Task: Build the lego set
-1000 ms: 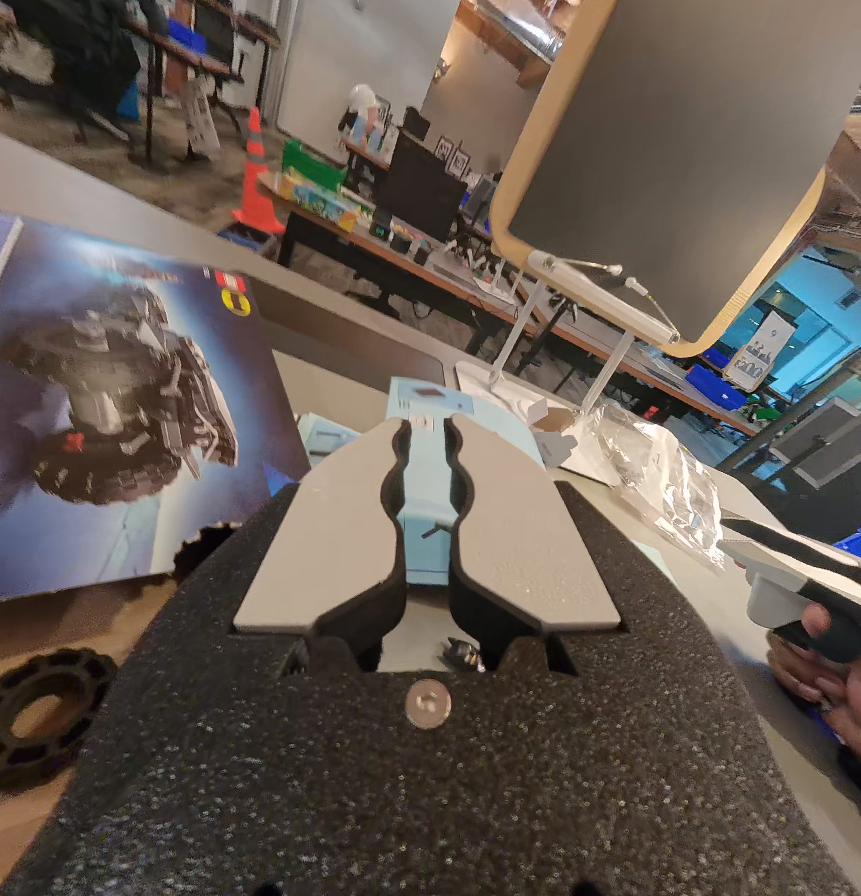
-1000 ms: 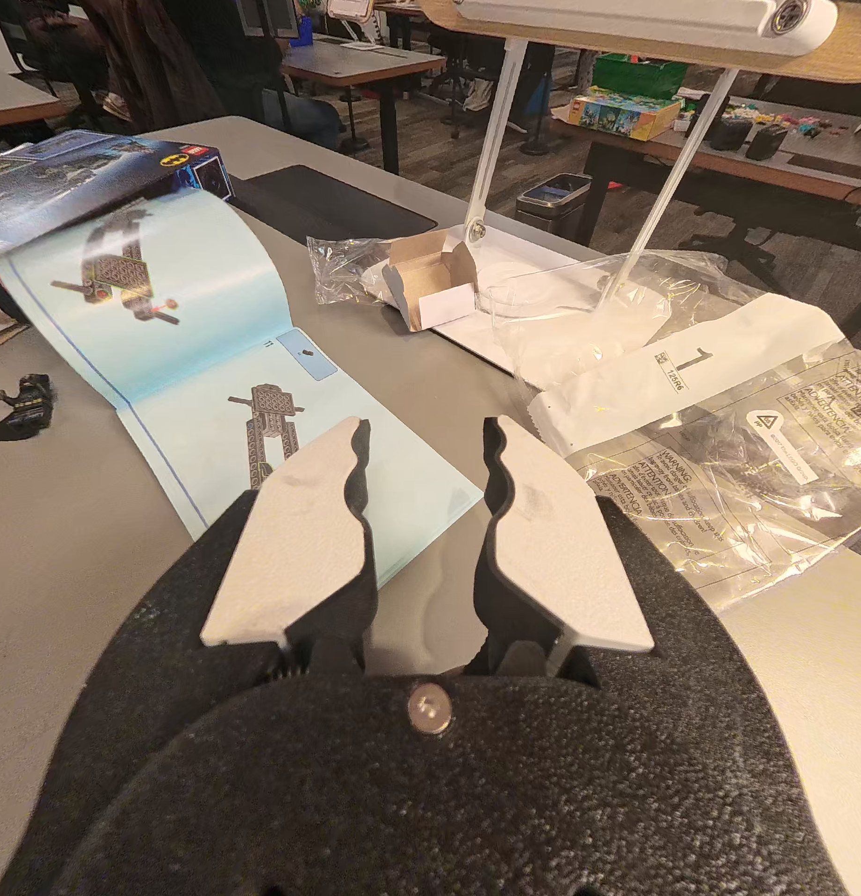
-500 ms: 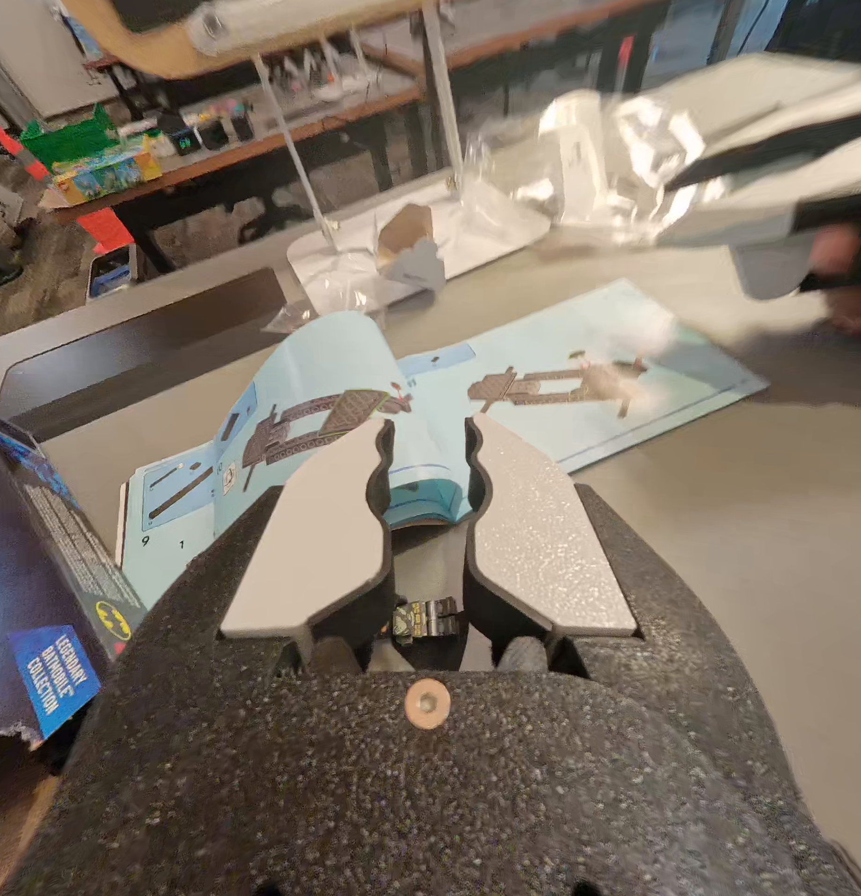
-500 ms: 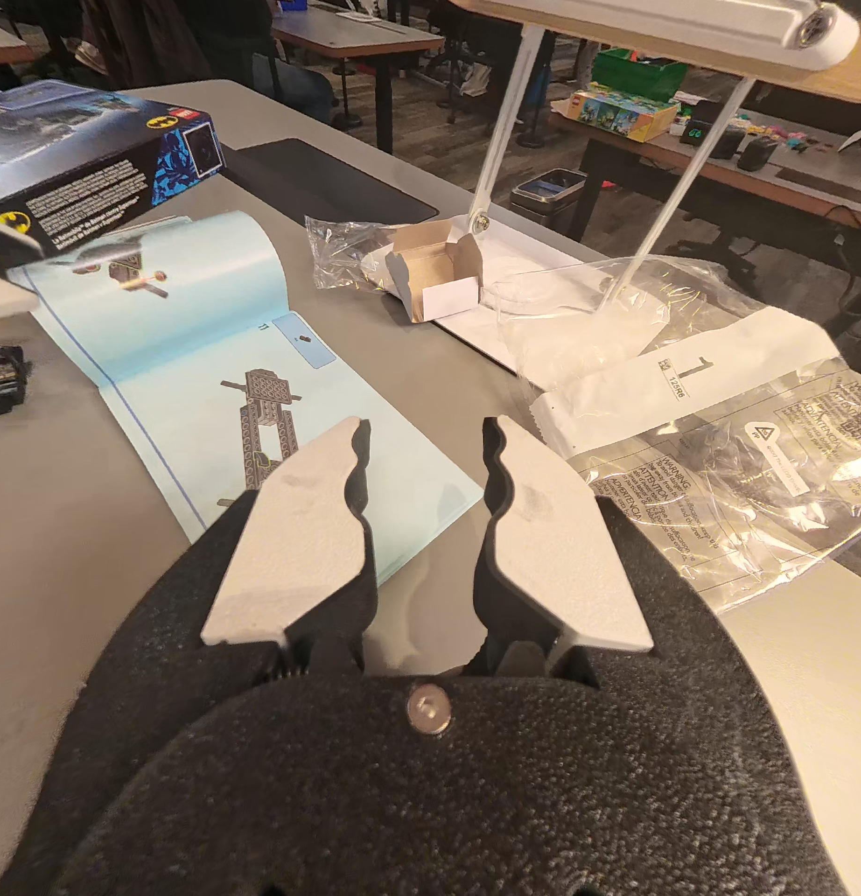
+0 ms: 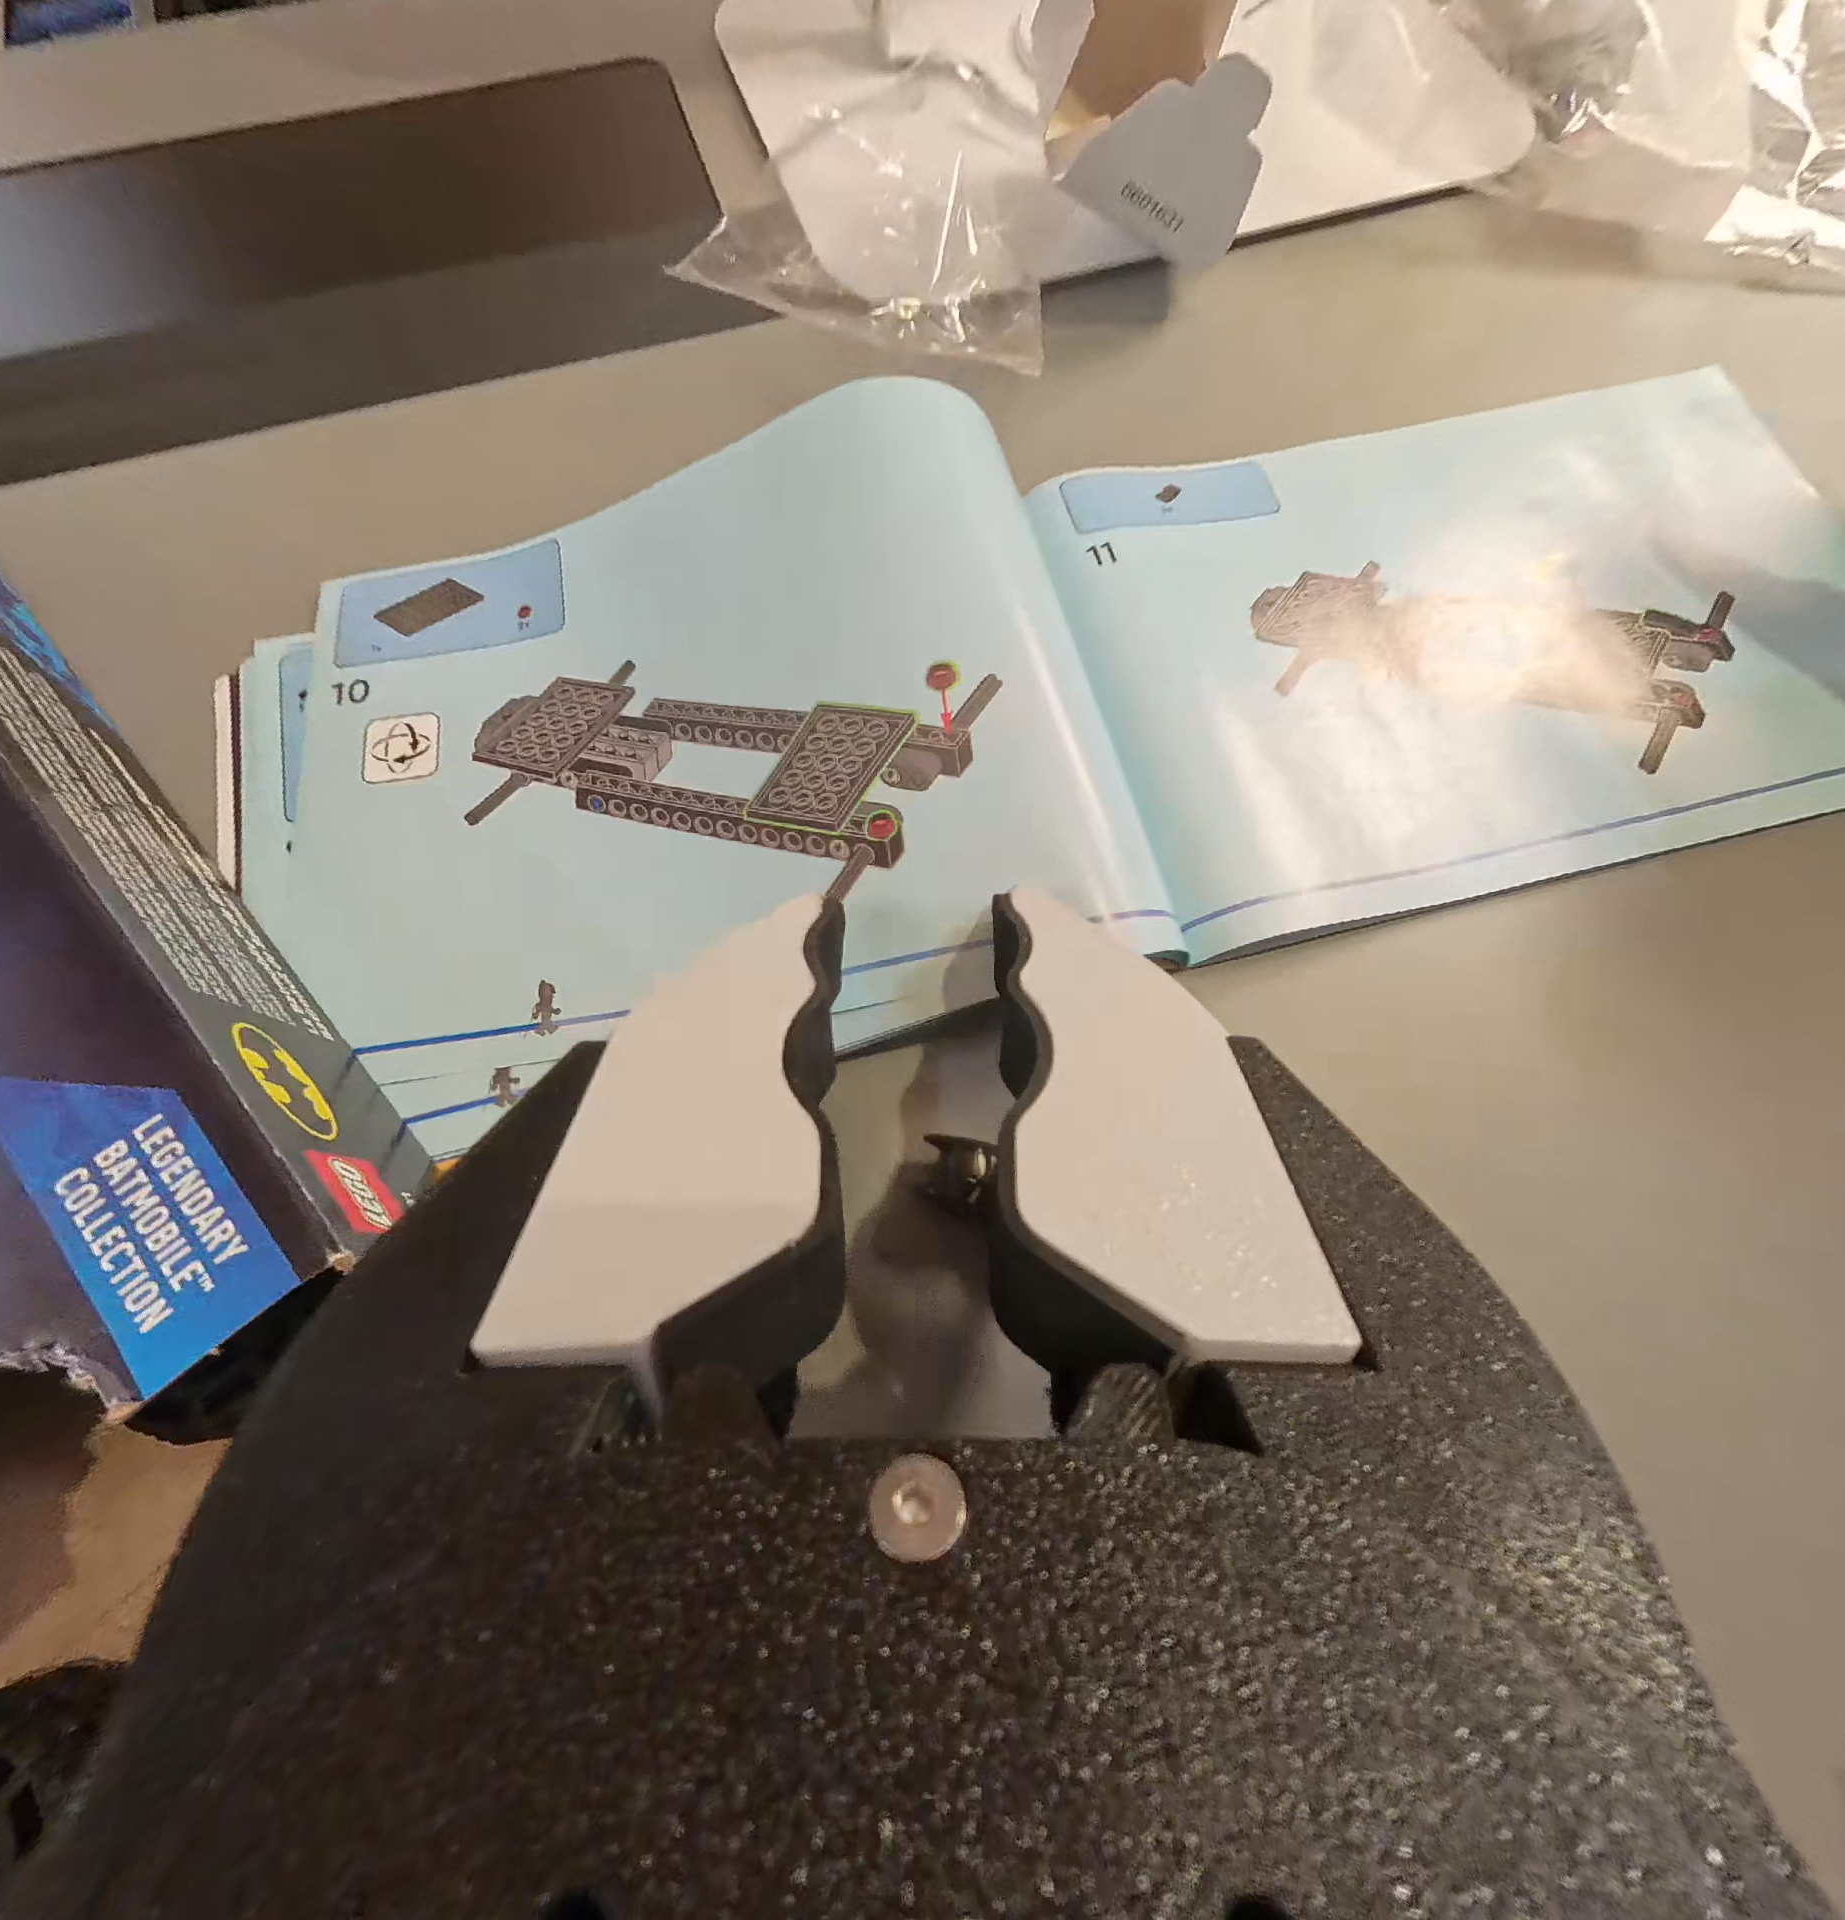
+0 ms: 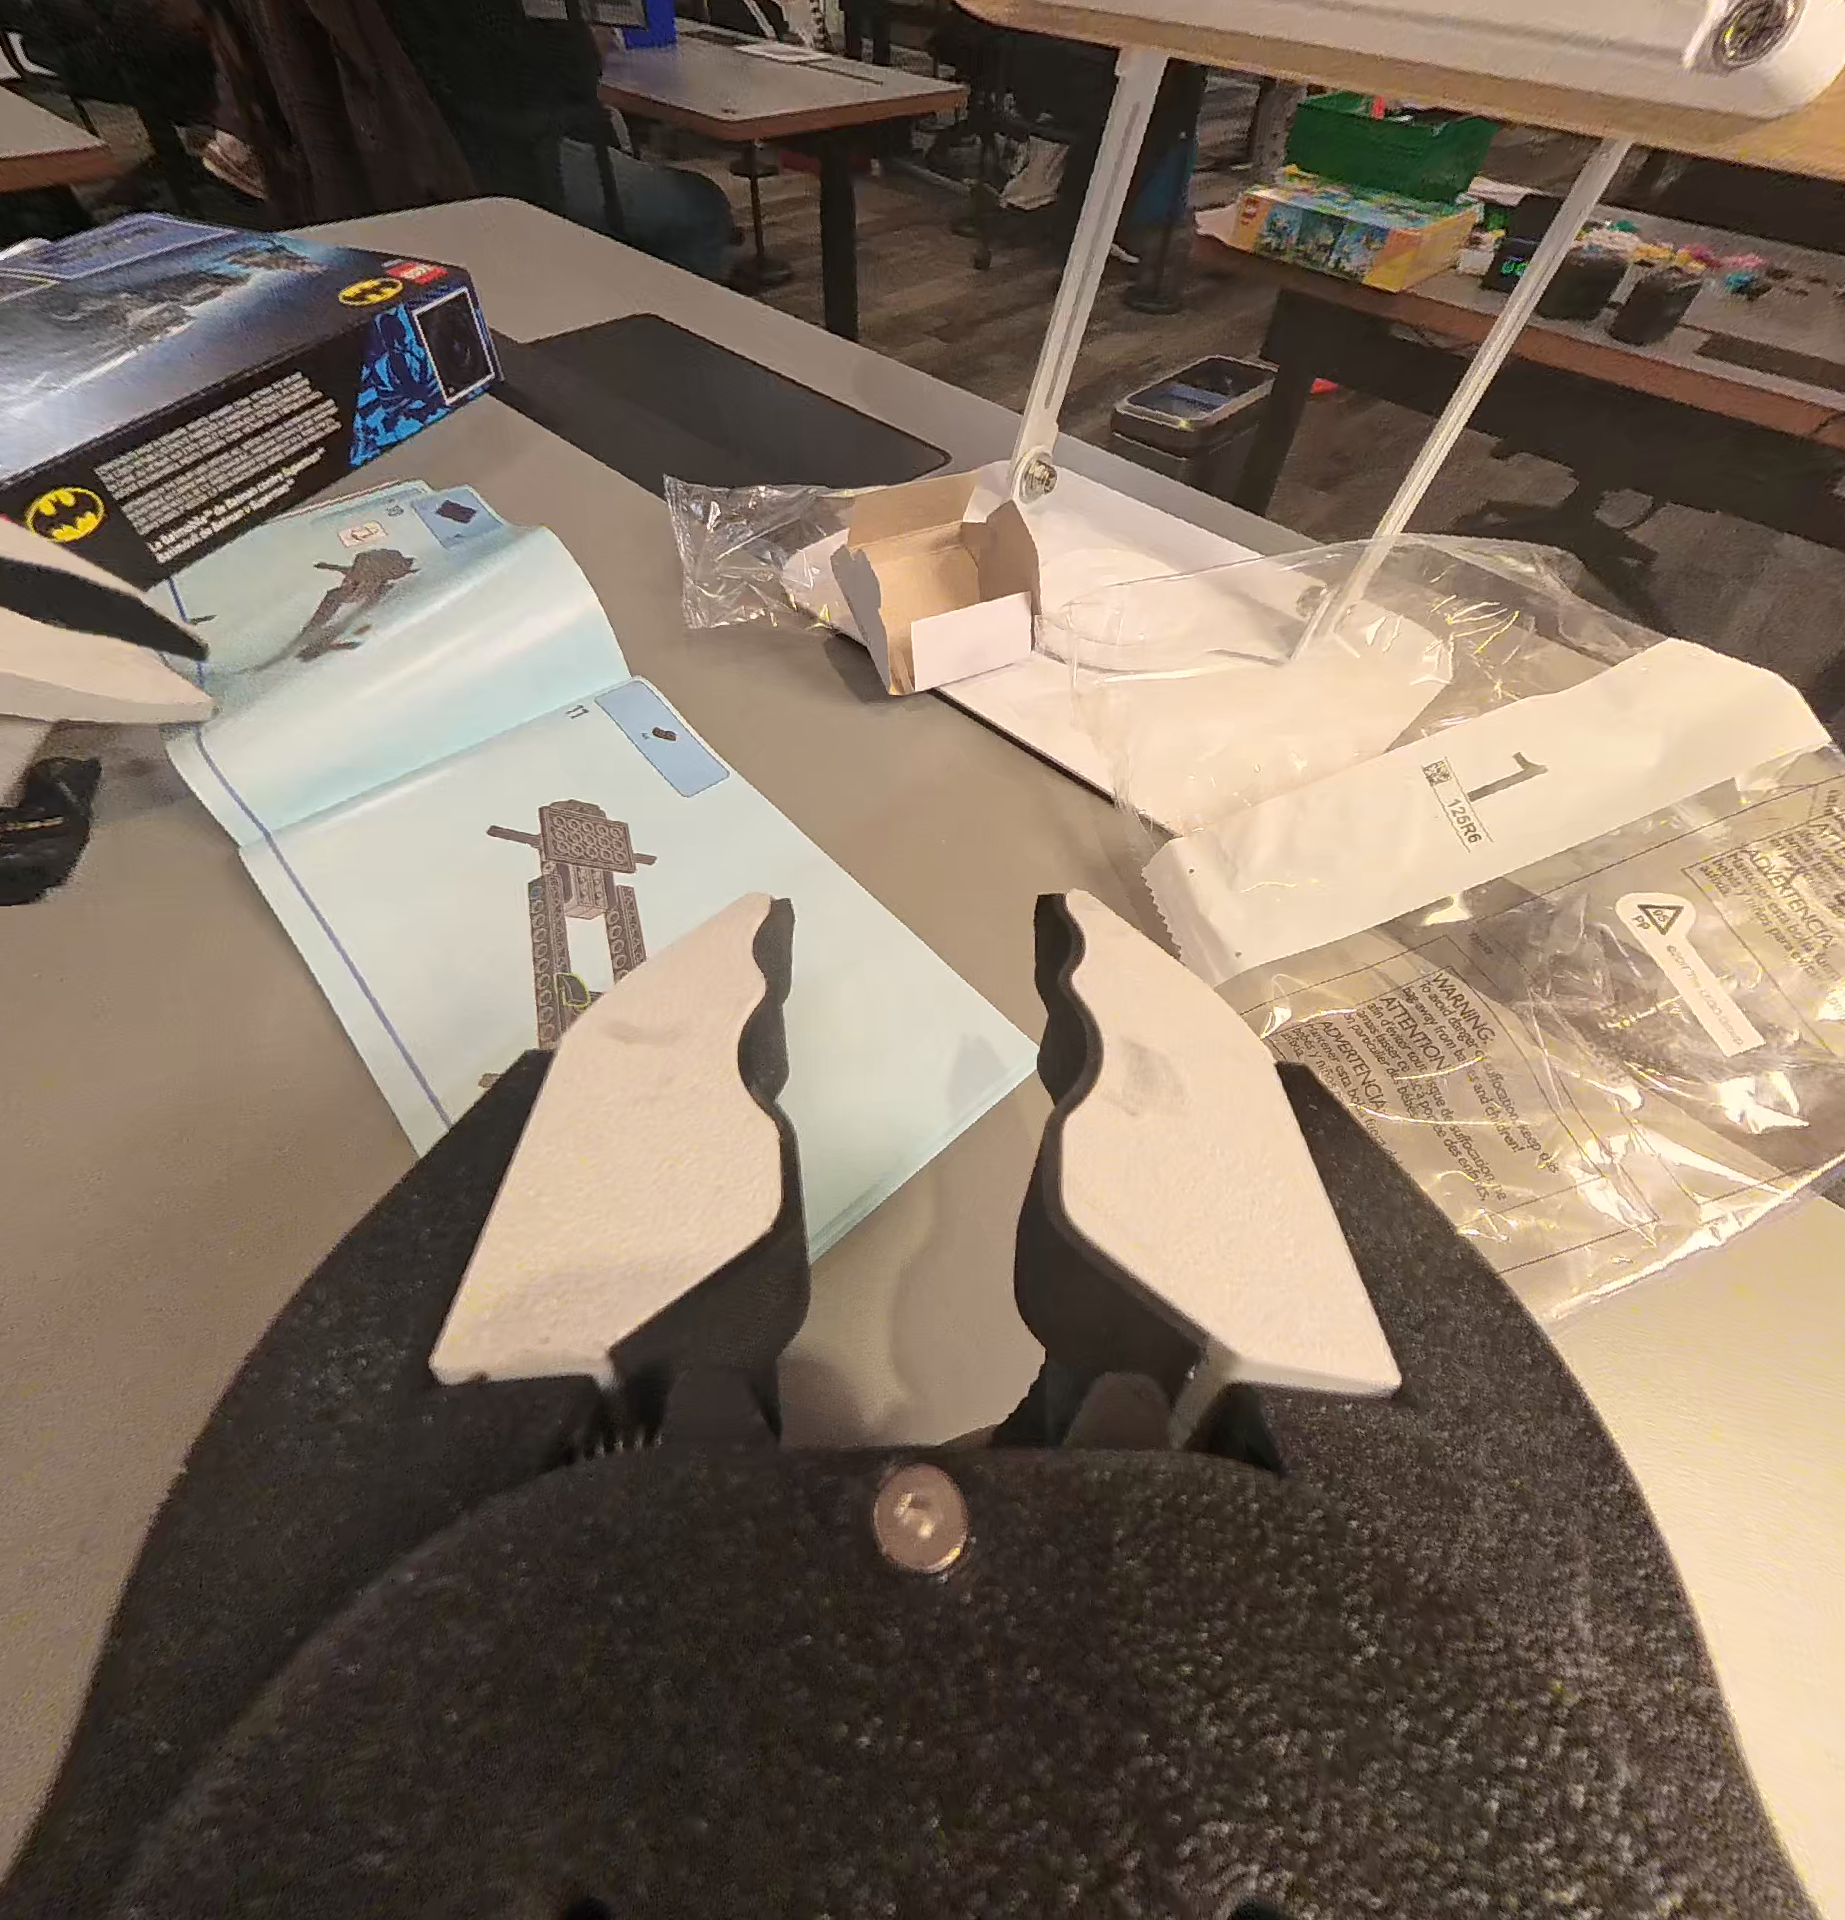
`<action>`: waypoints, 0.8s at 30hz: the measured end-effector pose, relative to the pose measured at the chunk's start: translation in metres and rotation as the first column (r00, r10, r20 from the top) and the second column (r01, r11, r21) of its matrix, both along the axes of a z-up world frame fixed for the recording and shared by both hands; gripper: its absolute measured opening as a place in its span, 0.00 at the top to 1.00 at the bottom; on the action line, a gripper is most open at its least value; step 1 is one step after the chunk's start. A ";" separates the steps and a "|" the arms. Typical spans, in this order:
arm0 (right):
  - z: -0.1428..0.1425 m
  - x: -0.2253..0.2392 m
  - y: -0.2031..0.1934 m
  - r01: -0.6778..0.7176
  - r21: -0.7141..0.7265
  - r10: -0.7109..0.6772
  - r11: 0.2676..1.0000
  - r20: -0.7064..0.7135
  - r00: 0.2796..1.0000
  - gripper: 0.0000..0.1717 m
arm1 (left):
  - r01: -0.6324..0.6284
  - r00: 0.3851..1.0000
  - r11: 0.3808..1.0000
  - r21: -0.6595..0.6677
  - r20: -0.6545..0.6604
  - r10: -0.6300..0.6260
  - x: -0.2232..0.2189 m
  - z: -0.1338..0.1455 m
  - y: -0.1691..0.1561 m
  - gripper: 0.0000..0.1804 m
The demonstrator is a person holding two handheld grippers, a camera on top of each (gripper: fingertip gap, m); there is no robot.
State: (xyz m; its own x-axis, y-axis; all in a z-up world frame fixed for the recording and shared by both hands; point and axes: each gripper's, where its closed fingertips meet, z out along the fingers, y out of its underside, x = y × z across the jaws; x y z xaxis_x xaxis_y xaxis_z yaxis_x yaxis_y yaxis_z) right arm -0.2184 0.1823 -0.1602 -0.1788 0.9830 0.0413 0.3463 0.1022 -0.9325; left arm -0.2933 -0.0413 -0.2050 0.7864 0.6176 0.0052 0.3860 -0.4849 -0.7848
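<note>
The left gripper stands partly open over the near edge of the booklet at mid-frame, gripping nothing; a small black piece lies below between its fingers, the box at left. The right gripper gapes wider, bare, above the booklet's corner, a clear bag at right.

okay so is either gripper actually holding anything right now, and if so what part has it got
Neither holds anything. The left gripper hangs open over the open instruction booklet, a small dark piece lying loose below. The right gripper is open above the booklet's corner.
</note>
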 end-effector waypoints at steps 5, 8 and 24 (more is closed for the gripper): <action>0.000 0.000 0.000 -0.002 -0.002 0.002 1.000 0.003 1.000 0.74 | 0.007 1.000 1.000 0.027 0.017 -0.008 0.000 0.002 -0.001 0.85; -0.001 0.000 -0.001 -0.004 0.006 0.004 1.000 0.007 1.000 0.74 | 0.022 0.999 0.997 0.075 -0.040 -0.019 -0.001 0.015 0.000 0.85; -0.013 0.021 -0.053 -0.227 -0.103 0.239 0.968 0.126 0.963 0.80 | 0.601 0.789 0.769 0.218 -0.008 -0.614 0.118 0.027 0.047 0.89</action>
State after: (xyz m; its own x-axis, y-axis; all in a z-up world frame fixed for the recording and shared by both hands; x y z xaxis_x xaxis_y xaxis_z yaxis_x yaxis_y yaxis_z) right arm -0.1969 0.1298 -0.1730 -0.4015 0.9121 -0.0832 0.4467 0.1157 -0.8871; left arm -0.1751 0.0052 -0.1785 0.9910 -0.0087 0.1337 0.1138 -0.4716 -0.8744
